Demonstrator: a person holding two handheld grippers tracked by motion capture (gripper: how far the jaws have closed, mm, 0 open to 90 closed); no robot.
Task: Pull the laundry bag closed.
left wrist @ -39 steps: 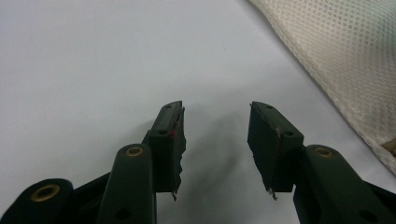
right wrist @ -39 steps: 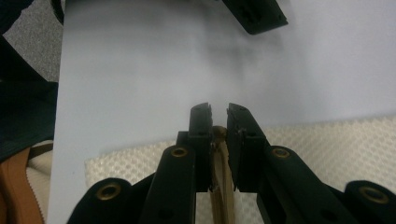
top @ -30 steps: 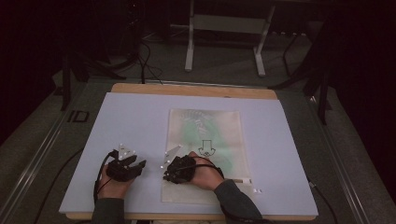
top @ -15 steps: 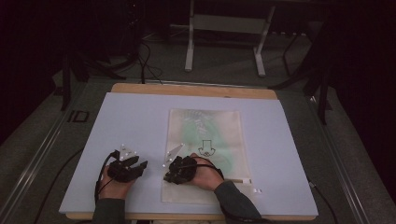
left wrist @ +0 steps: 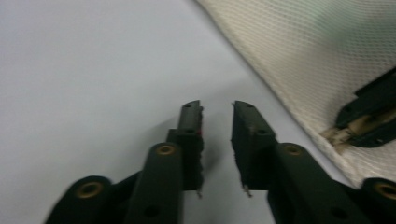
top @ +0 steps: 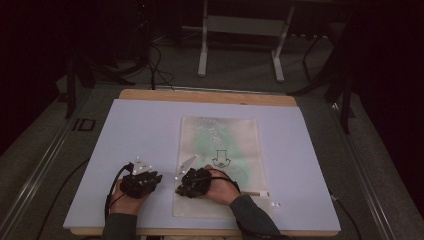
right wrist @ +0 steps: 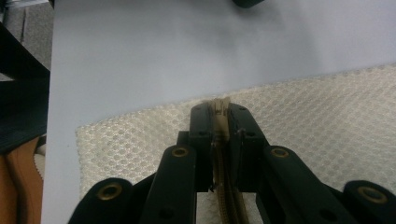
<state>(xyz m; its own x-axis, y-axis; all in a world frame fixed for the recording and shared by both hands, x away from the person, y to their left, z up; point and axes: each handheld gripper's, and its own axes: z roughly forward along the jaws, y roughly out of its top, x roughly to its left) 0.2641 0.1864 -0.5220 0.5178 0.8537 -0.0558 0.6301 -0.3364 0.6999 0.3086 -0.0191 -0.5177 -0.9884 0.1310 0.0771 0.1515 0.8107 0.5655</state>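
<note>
Cream mesh zip pouch [top: 220, 165] lies flat mid-table, right of centre. Right gripper [right wrist: 219, 116] clenched on its beige zipper tape [right wrist: 219, 122] at near-left corner. Left gripper [left wrist: 217, 119] released, empty, beside the pouch; should pin fabric before pulling.

mesh bag [left wrist: 327, 60] cut off, print [top: 219, 161] too small

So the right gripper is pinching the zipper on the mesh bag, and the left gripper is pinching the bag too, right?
Not quite. The right gripper is indeed shut on the zipper of the mesh bag. But the left gripper is not pinching the bag: the left gripper view shows its jaws apart with nothing between them, over the bare white table cover beside the bag's edge.
</note>
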